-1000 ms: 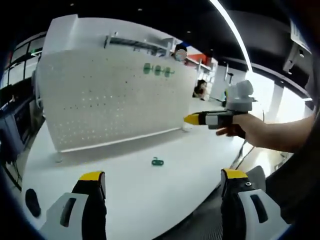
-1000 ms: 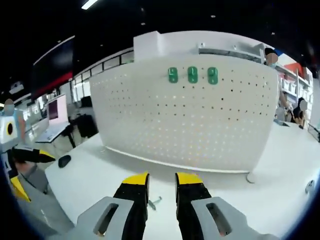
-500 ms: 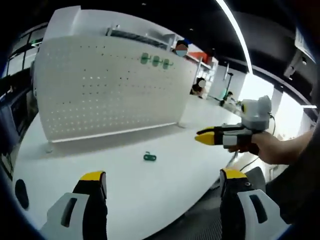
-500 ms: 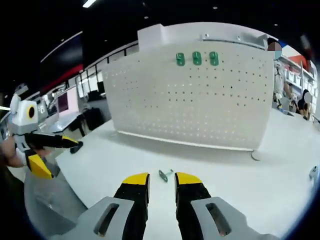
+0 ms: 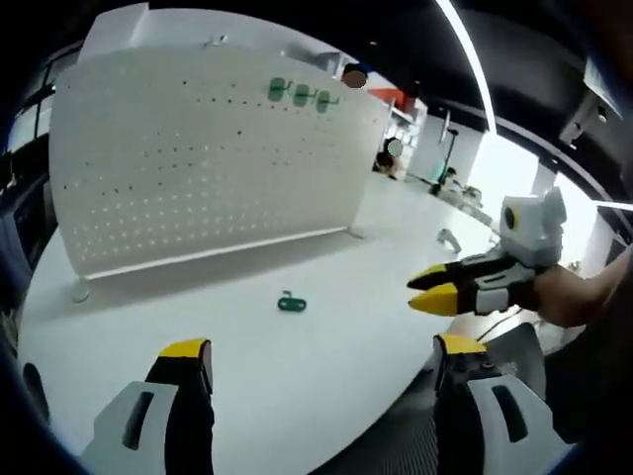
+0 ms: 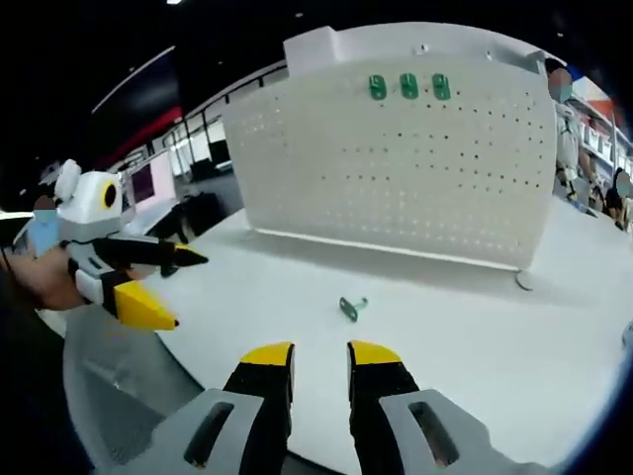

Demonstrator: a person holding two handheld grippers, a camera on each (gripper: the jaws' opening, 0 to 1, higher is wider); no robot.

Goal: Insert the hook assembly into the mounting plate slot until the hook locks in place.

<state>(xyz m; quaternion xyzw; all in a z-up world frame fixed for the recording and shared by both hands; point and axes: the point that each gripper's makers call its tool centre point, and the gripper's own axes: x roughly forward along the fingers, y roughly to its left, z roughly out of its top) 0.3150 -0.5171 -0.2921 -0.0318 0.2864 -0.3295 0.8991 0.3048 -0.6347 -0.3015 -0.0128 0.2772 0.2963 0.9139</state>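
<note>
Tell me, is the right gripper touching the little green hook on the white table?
Apart. In the right gripper view, bare table separates the right gripper from the small green hook.

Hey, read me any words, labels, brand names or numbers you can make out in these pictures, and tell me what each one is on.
None can be read.
The white pegboard carries holes and three green hooks, no print.
The loose green hook on the table shows no marking.
The left gripper and right gripper show no legible label.
Red panels and screens in the background are too blurred to tell.
</note>
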